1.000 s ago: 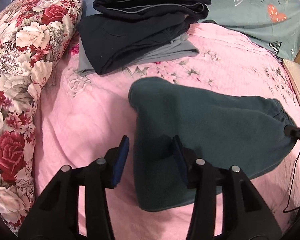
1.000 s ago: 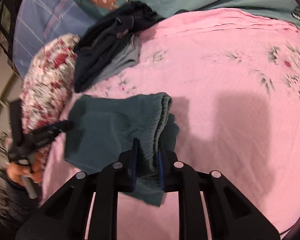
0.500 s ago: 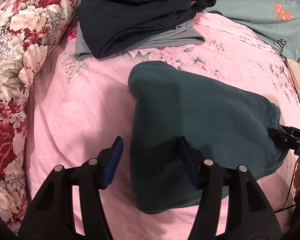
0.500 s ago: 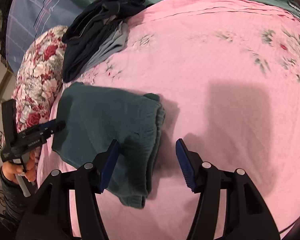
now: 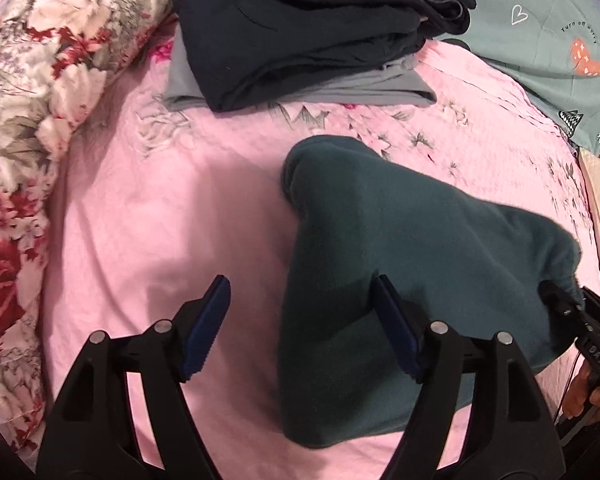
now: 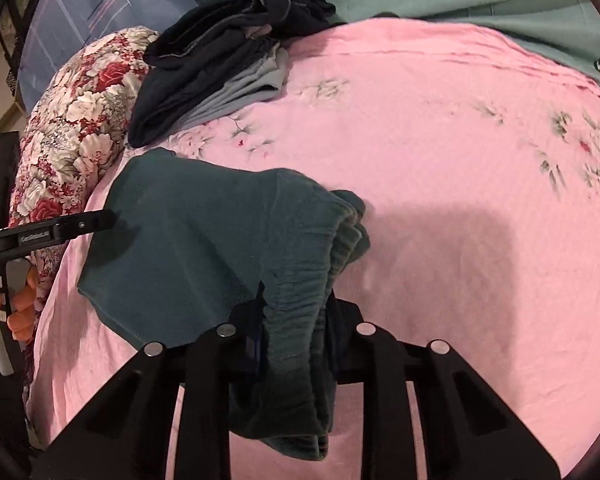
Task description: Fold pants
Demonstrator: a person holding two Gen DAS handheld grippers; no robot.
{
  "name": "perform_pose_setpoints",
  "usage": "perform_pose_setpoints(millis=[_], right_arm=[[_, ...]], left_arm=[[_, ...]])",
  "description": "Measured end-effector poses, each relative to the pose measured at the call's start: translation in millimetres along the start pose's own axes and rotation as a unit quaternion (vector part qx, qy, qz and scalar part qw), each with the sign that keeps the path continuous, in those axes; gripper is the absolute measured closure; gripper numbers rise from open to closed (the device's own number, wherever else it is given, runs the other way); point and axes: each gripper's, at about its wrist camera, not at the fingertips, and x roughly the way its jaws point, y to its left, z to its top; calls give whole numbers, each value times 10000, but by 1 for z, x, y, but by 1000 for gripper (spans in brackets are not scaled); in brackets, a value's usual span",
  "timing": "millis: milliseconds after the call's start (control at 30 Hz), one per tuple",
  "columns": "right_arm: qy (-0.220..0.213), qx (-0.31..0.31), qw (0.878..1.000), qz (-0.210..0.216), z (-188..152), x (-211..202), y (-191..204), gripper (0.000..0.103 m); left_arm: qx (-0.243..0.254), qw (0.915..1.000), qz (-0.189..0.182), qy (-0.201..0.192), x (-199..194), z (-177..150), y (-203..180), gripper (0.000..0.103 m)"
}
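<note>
Pants [image 6: 204, 248] folded on pink bed [image 6: 460, 200]. My right gripper [image 6: 294, 316] jaws closing on waistband; left gripper [image 5: 300, 320] jaws opening, nothing held.

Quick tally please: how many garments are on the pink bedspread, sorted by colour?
Teal green: 1, the folded pants, waistband end between the closing right tongs
Dark navy: 2, stacked
Grey: 1, at the bottom of that stack
Total: 4, as far as the stack's layers show

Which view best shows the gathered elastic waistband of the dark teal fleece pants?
The right wrist view: the waistband runs between the closing right gripper. The left wrist view shows only smooth fleece, with the waistband end largely hidden.
</note>
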Motion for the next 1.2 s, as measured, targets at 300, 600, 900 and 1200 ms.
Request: perform_pose_setpoints(millis=[300,600,900,1200], right_arm=[[151,-84,9998,-126,0,5,-1,77],[346,288,9990,-31,-4,10,-4,54],[-36,126,9998,146,2,-4,2,81],[-1144,-382,9924,-258,63,-54,5,82]], left_arm=[[501,9987,1,18,6,1,-31,81],[285,9994,-162,124,14,4,-28,56],[493,9975,-123,-489,-26,1,-41,87],[420,9926,-154,-1133,-61,35,-57,87]])
